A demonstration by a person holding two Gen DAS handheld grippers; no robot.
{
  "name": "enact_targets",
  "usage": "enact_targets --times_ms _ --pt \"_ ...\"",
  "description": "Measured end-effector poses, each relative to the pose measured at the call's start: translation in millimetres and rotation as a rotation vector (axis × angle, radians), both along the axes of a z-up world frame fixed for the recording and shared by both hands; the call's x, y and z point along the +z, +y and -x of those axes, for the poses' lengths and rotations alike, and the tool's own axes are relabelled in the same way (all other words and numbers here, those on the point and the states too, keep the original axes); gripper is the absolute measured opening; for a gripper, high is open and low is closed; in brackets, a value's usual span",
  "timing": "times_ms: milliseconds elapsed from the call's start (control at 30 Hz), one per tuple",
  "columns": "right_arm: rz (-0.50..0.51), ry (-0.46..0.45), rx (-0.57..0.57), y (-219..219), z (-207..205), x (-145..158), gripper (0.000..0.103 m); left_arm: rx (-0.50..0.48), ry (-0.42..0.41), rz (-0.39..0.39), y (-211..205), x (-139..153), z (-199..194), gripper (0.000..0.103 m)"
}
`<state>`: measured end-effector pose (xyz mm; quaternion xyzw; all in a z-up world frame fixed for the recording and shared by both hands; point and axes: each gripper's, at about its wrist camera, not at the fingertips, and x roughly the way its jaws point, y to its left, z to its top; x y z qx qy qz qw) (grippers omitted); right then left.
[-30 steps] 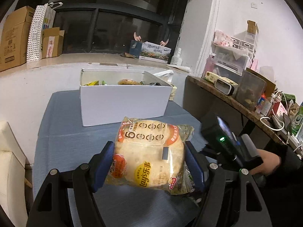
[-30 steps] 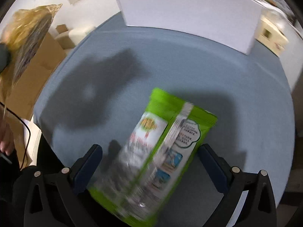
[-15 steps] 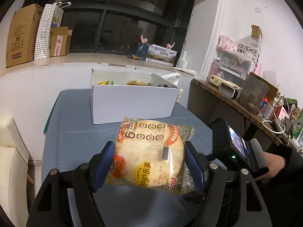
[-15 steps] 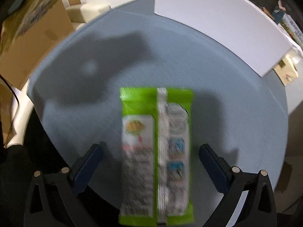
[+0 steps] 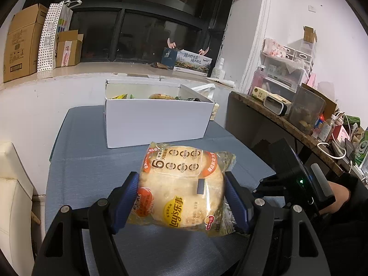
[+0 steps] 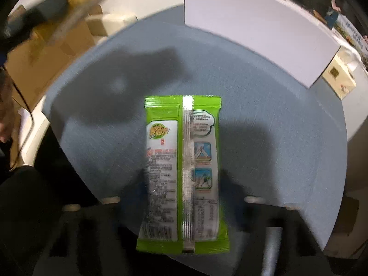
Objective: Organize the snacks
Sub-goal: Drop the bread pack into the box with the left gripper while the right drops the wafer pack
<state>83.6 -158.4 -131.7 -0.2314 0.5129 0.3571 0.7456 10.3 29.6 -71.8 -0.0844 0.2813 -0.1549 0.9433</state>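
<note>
Two snack packs were in play. My left gripper point(image 5: 181, 197) was clamped on the yellow bread pack point(image 5: 184, 188), its blue pads point(image 5: 127, 197) pressing in on both sides, and the pack hung clear above the blue table point(image 5: 92, 174). Its label faced up toward the camera, with an orange band along the far edge.

Beyond it stood the white box point(image 5: 156, 122) at the far side of the table, open at the top, with a few snacks point(image 5: 161, 96) showing over its rim. I could not tell from here exactly what they were.

My right gripper point(image 6: 184, 191) pointed steeply down at the green snack pack point(image 6: 182, 172), which lay flat on the table with its back seam up and its long side running away from me. The jaws were closing with the pack between them. Both fingers were smeared by motion blur in the right wrist view, so I could not tell whether the pads had reached the pack's edges.

From the left wrist view my right hand point(image 5: 338, 195) showed low at the right edge, wrapped round its gripper's handle. A cluttered shelf point(image 5: 299, 133) ran along the wall on that side, well apart from the table.
</note>
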Motion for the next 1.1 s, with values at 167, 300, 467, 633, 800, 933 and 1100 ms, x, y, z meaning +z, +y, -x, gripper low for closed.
enact_targets --times_ms 167,300,467,633,800,933,1100 --pt "-0.039 -0.026 -0.024 -8.9 -0.1 12.4 0.059 0.002 -0.002 -0.001 0.0 0.1 -1.1 0.077" --pt "-0.073 -0.083 -0.032 -18.5 1.5 40.0 0.059 0.004 -0.017 -0.002 0.6 8.3 -8.4 0.077" --pt "-0.107 -0.194 -0.047 -28.2 -18.3 83.0 0.059 0.052 -0.111 -0.038 6.6 51.5 -44.1 0.077" --pt "-0.234 -0.31 -0.109 -36.9 -58.7 148.5 0.059 0.1 -0.178 -0.051 13.0 95.1 -103.5 0.077" --pt "-0.369 -0.347 -0.168 -26.3 -124.5 179.3 0.059 0.146 -0.179 -0.093 13.0 112.4 -171.9 0.077" --pt "-0.414 -0.306 -0.268 -11.3 -184.6 171.4 0.059 0.181 -0.133 -0.111 16.9 107.3 -224.0 0.077" --pt "-0.381 -0.277 -0.341 11.6 -253.8 155.0 0.062 0.205 -0.037 -0.137 23.2 96.0 -284.1 0.103"
